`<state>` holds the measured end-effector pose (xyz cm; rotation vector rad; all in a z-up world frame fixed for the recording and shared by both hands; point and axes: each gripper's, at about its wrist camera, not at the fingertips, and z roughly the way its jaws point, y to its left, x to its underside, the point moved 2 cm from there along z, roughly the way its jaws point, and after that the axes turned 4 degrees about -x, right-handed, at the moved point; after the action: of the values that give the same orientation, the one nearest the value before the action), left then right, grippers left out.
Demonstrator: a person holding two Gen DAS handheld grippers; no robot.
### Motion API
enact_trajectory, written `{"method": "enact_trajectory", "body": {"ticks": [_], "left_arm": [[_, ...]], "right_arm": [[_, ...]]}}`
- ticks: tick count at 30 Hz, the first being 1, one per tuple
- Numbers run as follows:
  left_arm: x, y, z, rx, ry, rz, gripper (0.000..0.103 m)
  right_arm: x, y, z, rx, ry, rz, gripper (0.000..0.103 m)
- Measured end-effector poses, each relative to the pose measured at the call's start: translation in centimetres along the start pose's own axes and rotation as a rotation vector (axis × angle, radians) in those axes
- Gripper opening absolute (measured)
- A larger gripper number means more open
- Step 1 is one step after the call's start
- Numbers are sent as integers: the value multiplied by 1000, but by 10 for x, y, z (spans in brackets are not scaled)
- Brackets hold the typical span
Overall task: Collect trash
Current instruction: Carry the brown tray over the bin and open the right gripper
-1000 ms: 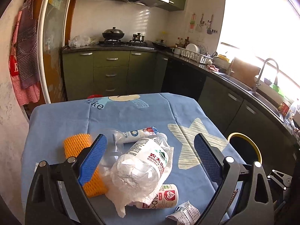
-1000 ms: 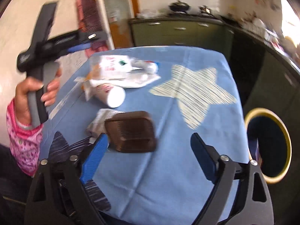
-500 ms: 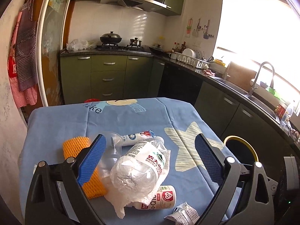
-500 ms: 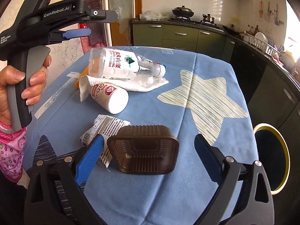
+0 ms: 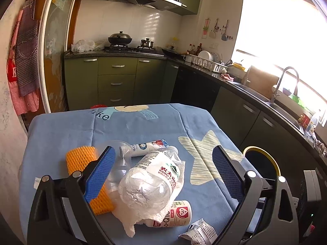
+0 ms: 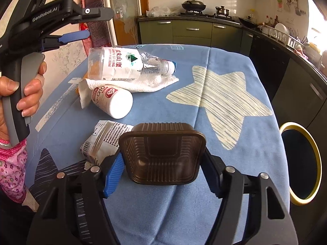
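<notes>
Trash lies on a blue tablecloth (image 6: 224, 57). My right gripper (image 6: 161, 171) is shut on a brown plastic tray (image 6: 162, 153), with a finger on each of its sides. A crumpled wrapper (image 6: 102, 140) lies just left of it. Further off lie a white cup (image 6: 112, 100), a clear water bottle (image 6: 122, 63) and a paper towel (image 6: 149, 83). My left gripper (image 5: 163, 173) is open above the bottle (image 5: 151, 179), holding nothing. Under it are the towel (image 5: 130, 214), the cup (image 5: 175, 214), an orange foam net (image 5: 81, 159) and a small white bottle (image 5: 143, 147).
A yellow-rimmed bin (image 6: 300, 161) stands on the floor to the right of the table; it also shows in the left wrist view (image 5: 261, 161). Green kitchen cabinets (image 5: 116, 81) and a counter with a sink (image 5: 282, 106) lie beyond. The wrapper (image 5: 198, 232) lies at the near edge.
My right gripper has closed in on the brown tray and now grips it. My left gripper has held open above the bottle, shifting only slightly.
</notes>
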<state>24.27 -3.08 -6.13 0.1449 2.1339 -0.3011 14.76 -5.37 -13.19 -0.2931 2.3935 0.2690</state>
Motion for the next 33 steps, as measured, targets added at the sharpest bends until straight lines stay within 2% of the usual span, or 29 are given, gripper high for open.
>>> {"method": "enact_trajectory", "body": {"ticks": [5,7,13,18,22,25,29,33], "left_arm": [[1,-2,1,4,3,5,94],[1,-3,1,8,4,6,94],[3,-5,3,13,11,10,94],[4,-7,5,13,15,19,94],[5,-8,7,12,21,23,95],[5,-9,8,13,28,27,95],[5,-11,9,16,27,35,95],[7,-15,10,31,34,49,95]], "right_arm": [[-4,-26,-22,57,-56,63,66],[-6,-47,-34,113,-83,103,66],[4,-145,-77,332,-133,332,66],[21,-216,-81,457,-85,461,67],[30,-253,-65,515,-23,504,68],[36,-274,-58,598,18,533,77],[45,-284,-70,588,-50,625,79],[54,-273,-75,552,-81,660,80]]}}
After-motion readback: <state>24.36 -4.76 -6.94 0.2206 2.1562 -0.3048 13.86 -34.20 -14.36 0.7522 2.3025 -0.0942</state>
